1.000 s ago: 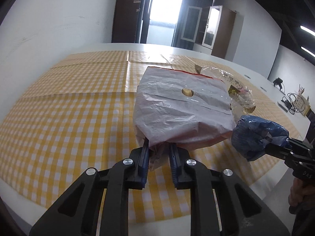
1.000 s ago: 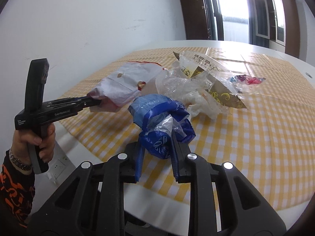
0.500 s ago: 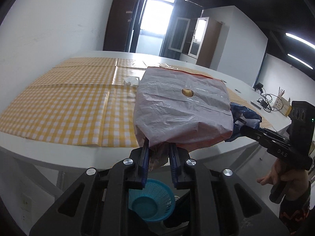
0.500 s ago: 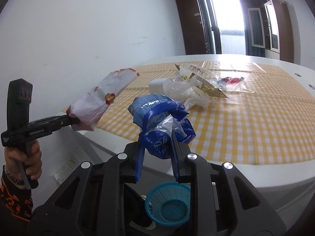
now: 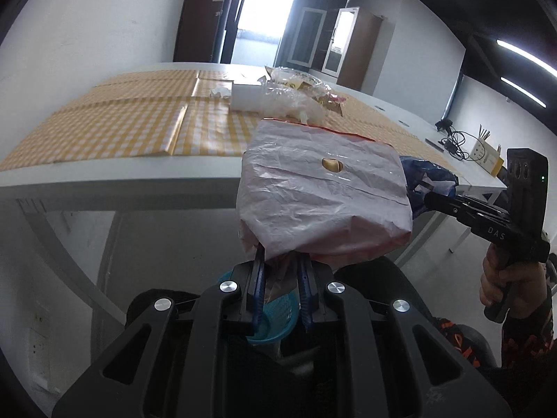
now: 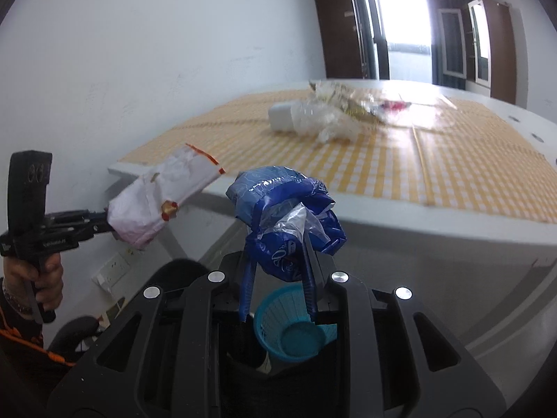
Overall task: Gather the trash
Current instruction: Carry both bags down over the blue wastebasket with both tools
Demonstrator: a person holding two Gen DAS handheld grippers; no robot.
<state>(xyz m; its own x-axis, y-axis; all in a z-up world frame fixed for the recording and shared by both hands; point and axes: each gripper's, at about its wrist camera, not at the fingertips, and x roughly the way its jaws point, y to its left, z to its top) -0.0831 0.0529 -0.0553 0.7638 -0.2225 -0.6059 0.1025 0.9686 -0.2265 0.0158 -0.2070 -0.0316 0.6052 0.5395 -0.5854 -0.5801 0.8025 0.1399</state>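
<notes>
My left gripper (image 5: 281,261) is shut on a crumpled white paper bag (image 5: 323,195) with a red top edge, held in the air off the table's near edge. My right gripper (image 6: 278,271) is shut on a scrunched blue plastic wrapper (image 6: 285,216). A teal mesh basket (image 6: 296,327) stands on the floor below both grippers; in the left wrist view the basket (image 5: 278,317) shows between the fingers. The right wrist view also shows the left gripper (image 6: 101,224) with the white bag (image 6: 163,198) at the left. More wrappers (image 5: 296,94) lie on the table.
The white table (image 5: 104,181) with its yellow checked cloth (image 5: 139,122) lies ahead. A white box (image 5: 245,95) sits by the wrapper pile. A black chair (image 6: 69,334) stands at the lower left. Cables and a pen holder (image 5: 484,149) sit at the far right.
Both grippers have pulled back off the table with their loads and sunk a little. The table edge, its underside and the teal basket on the floor have come into view.
</notes>
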